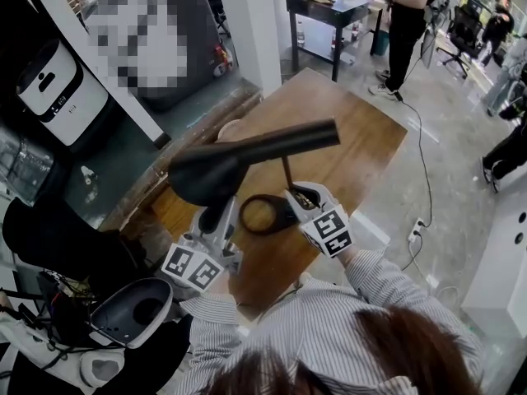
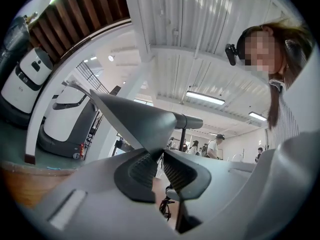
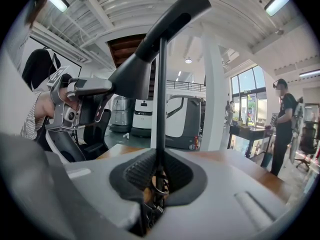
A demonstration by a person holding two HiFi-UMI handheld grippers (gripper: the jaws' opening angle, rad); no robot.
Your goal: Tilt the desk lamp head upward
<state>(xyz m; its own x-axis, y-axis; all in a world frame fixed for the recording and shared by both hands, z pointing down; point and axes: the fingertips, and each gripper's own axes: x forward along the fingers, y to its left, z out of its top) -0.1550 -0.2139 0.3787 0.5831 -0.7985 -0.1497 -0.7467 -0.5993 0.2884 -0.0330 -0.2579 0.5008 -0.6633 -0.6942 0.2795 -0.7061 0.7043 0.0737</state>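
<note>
Bright ceiling strip lights; fisheye edges dark, near foreground blurred.

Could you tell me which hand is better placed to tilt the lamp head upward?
Left: the left tongs are shut on the lamp head, while the right tongs clamp the stem.

The counter (image 1: 354, 142) is a brown wooden top. It extends ahead of both tongs and narrows to a corner well beyond them. The black ring base (image 1: 257, 215) of the lamp lies flat on the counter between the left tongs (image 1: 216, 214) and the right tongs (image 1: 296, 197). Bare wood shows through the ring. The thin stem (image 1: 287, 174) rises from the ring's edge at the right tongs. The counter stands on a grey floor (image 1: 449, 171). A white socket strip (image 1: 417, 225) lies on the floor to the right of the right tongs.
</note>
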